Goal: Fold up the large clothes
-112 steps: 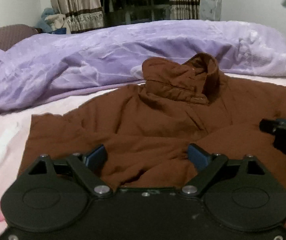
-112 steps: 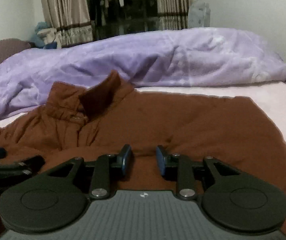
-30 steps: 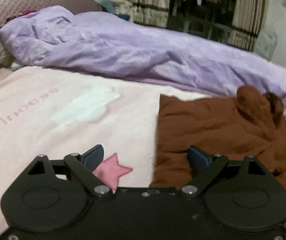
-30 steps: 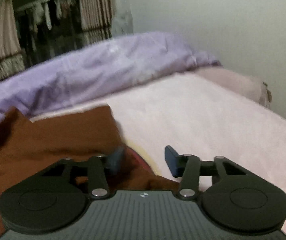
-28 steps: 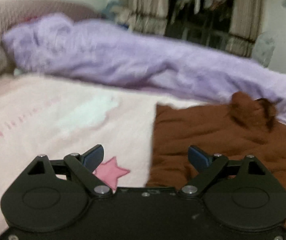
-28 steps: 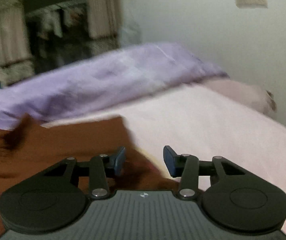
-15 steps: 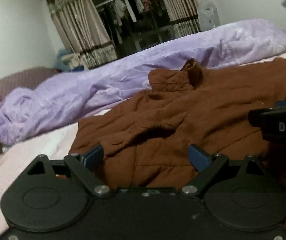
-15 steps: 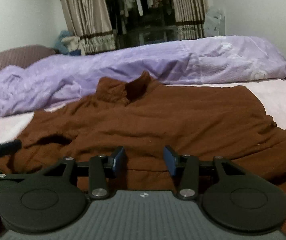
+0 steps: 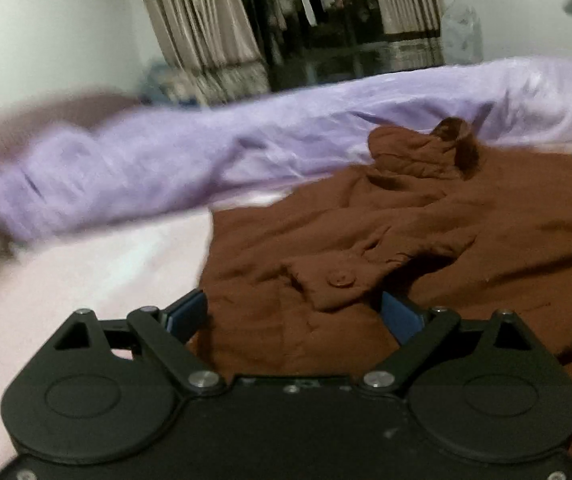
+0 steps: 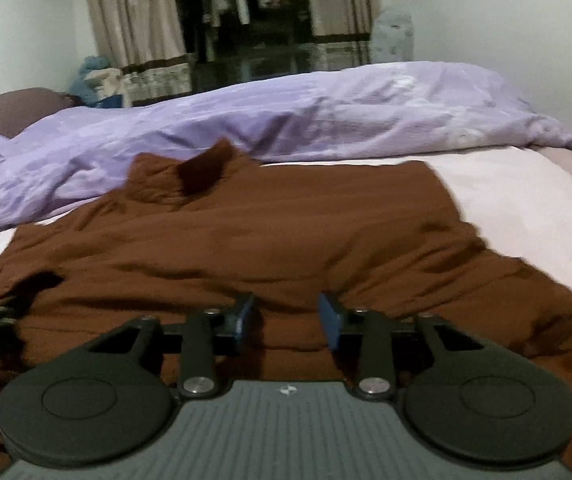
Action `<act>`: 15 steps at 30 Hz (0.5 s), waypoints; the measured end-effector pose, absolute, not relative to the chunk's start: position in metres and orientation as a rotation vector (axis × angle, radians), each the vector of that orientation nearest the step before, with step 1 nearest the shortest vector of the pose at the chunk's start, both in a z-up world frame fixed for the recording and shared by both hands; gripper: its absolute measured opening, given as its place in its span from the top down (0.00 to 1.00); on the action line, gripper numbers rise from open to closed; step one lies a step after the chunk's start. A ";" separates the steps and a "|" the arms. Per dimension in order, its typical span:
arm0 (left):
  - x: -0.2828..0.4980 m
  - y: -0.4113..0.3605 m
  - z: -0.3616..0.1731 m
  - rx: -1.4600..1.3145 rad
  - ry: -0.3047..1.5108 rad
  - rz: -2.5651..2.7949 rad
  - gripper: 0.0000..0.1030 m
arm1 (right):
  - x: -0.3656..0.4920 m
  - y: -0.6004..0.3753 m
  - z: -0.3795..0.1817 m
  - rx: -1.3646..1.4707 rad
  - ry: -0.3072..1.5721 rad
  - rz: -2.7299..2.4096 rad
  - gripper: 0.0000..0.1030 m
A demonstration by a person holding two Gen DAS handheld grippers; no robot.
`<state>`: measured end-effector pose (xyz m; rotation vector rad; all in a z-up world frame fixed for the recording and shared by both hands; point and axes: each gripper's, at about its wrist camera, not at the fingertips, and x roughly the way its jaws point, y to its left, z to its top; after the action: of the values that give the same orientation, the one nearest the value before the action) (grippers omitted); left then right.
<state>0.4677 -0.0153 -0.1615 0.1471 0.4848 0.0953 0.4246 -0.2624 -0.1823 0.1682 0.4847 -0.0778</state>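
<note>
**Brown coat spread on the bed, both grippers low over its near edge**

The brown coat (image 10: 286, 240) lies flat on the pale pink bedsheet (image 10: 526, 208), its collar (image 10: 193, 176) standing up at the far end, just in front of the rumpled purple duvet (image 10: 326, 120).

The right gripper (image 10: 286, 320) sits low over the near part of the coat. Its blue-padded fingers (image 10: 328, 320) are partly apart and closing, with a raised fold of brown cloth between them; the pads do not visibly press on it. Beyond the fingers the coat stretches to the collar, and to the right of them its edge runs out onto the pink sheet.

The left gripper (image 9: 294, 312) has its fingers (image 9: 400, 316) spread wide. Between them lies the coat's left edge and a cuff with a round button (image 9: 341, 279) just ahead. The left finger is over the sheet beside the coat's border; the right finger is over brown cloth. Curtains (image 9: 201, 24) hang behind the bed.
</note>
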 end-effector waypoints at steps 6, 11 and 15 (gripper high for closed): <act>0.471 0.023 -0.152 -0.040 0.506 0.048 0.06 | 0.416 -0.314 -0.187 0.197 0.476 -0.269 0.61; 0.460 0.011 -0.142 0.068 0.419 0.048 0.06 | 0.421 -0.329 -0.194 0.246 0.491 -0.295 0.71; 0.454 0.010 -0.132 0.321 0.381 0.141 0.06 | 0.434 -0.326 -0.188 -0.034 0.585 -0.223 0.67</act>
<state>0.4541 0.0100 -0.1324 0.3211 0.3812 0.1412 0.4336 -0.3256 -0.1882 -0.0335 0.5851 -0.2233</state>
